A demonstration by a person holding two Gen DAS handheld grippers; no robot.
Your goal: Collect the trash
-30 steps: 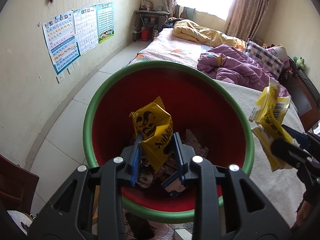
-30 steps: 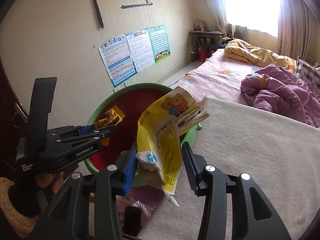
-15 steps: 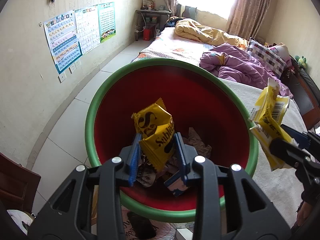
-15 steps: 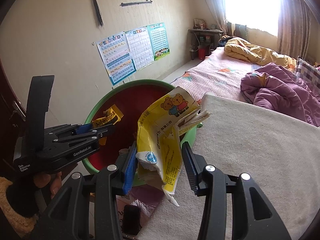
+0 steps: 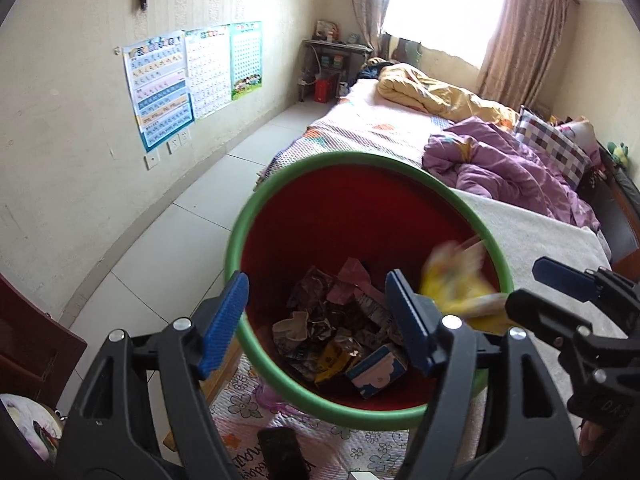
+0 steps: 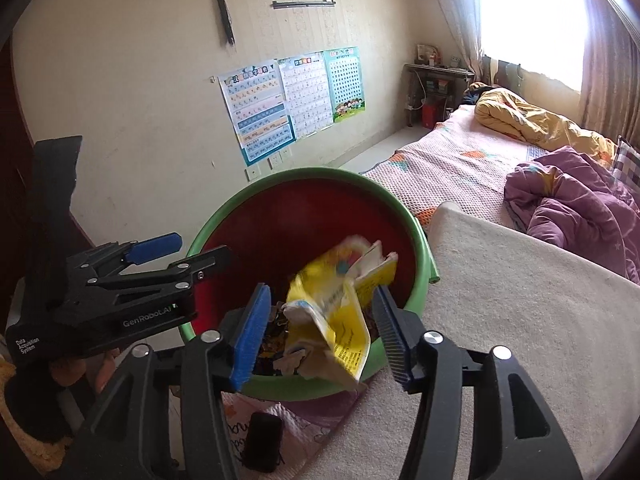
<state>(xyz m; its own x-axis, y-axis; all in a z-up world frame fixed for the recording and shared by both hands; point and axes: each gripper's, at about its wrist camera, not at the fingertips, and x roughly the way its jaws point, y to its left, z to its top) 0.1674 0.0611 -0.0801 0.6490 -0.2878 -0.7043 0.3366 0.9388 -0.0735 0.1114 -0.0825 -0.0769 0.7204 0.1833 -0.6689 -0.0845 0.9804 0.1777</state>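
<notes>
Now both claws angled down over bin [image 5: 240, 240]: left claw [image 5: 316, 312] opening, empty; right claw [image 6: 320, 324] opening, wrapper [image 6: 340, 300] loose.

Cream wall [image 5: 72, 128] with posters [image 5: 192, 76], tiled floor [image 5: 172, 220], unmade bed [image 5: 400, 120], bright curtained window [image 5: 444, 4]

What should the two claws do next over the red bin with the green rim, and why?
Probably draw both claws back from the bin to look for more trash. The left claw is opening with nothing between its pads, and the right claw is opening as the yellow wrapper, blurred, slips free over the bin's mouth.
</notes>
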